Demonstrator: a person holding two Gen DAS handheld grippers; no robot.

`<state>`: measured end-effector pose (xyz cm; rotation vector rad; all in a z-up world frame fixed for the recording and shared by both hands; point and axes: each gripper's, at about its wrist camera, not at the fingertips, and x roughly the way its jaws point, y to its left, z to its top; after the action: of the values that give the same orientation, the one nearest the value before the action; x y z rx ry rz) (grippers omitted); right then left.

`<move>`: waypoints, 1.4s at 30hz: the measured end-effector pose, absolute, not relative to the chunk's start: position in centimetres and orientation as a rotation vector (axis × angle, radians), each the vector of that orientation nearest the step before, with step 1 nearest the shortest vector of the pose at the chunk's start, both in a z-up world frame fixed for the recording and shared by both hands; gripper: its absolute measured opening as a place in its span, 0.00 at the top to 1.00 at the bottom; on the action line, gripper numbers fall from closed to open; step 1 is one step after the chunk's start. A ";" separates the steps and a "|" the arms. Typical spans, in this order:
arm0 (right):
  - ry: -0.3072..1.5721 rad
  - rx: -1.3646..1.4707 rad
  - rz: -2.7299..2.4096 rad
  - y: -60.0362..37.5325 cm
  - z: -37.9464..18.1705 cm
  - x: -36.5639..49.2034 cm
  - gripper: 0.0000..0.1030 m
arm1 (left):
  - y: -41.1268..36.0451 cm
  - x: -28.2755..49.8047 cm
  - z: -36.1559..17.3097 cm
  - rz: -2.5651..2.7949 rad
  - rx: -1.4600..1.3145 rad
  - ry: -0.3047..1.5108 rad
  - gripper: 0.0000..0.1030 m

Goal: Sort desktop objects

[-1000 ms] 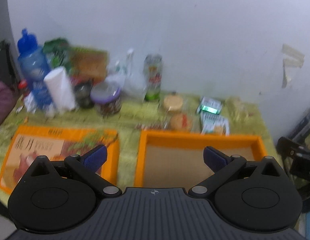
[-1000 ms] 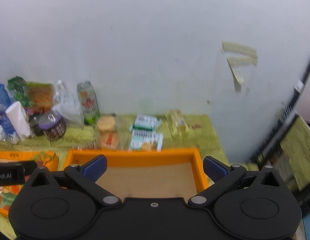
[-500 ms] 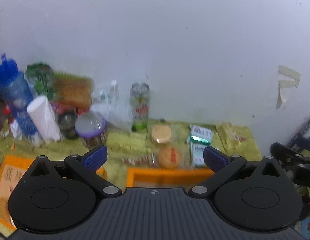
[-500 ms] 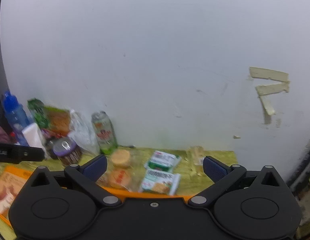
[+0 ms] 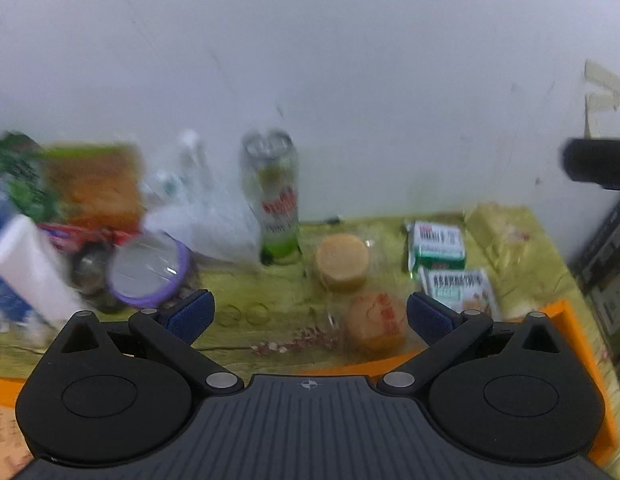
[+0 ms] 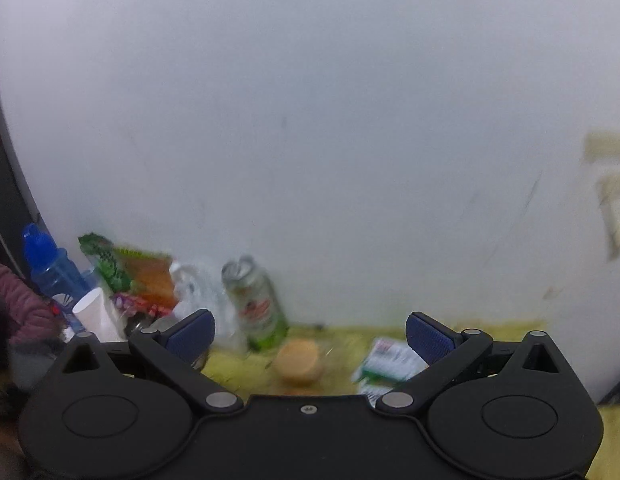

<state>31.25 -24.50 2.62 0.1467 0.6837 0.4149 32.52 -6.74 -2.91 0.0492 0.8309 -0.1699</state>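
Observation:
My left gripper point(image 5: 309, 316) is open and empty above the yellow-green tablecloth. Ahead of it stand a green drink can point(image 5: 274, 196), two round wrapped cakes point(image 5: 342, 262) point(image 5: 376, 322), two green-and-white snack packets point(image 5: 437, 244) point(image 5: 458, 290) and a purple-lidded jar point(image 5: 146, 274). An orange tray rim point(image 5: 570, 320) shows at the lower right. My right gripper point(image 6: 310, 334) is open and empty, held higher; below it I see the can point(image 6: 257, 304), a round cake point(image 6: 298, 362) and a green packet point(image 6: 390, 360), all blurred.
At the left stand a blue bottle point(image 6: 49, 268), a white cup point(image 6: 95, 314), snack bags point(image 5: 95, 184) and a clear plastic bag point(image 5: 205, 224). A white wall rises close behind the table. Part of the other gripper point(image 5: 596, 164) juts in at the right. A maroon sleeve point(image 6: 17, 304) lies at the left.
Both grippers have risen and moved forward toward the wall. The orange trays have slid down out of view, and the can, cakes and packets are closer. Both stay open.

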 end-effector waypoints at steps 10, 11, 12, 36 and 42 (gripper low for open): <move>1.011 0.424 0.425 -21.2 -7.7 38.7 0.01 | -6.3 37.6 -11.9 -0.334 -0.116 0.962 0.19; 1.040 0.457 0.422 -20.9 -8.8 39.3 0.01 | -6.3 37.9 -12.4 -0.343 -0.123 0.973 0.23; 1.066 0.488 0.420 -20.7 -9.9 39.9 0.01 | -6.2 38.1 -12.9 -0.352 -0.133 0.986 0.24; 1.391 0.639 0.326 -17.6 -19.3 44.4 0.00 | -6.4 39.6 -16.6 -0.469 -0.214 1.099 0.52; 1.389 0.674 0.344 -17.4 -19.6 44.6 0.00 | -5.7 39.6 -16.4 -0.451 -0.214 1.097 0.52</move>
<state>44.60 -17.43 -19.60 0.6740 1.3891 0.3436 39.57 -5.73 -16.35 -0.2136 1.0966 -0.4506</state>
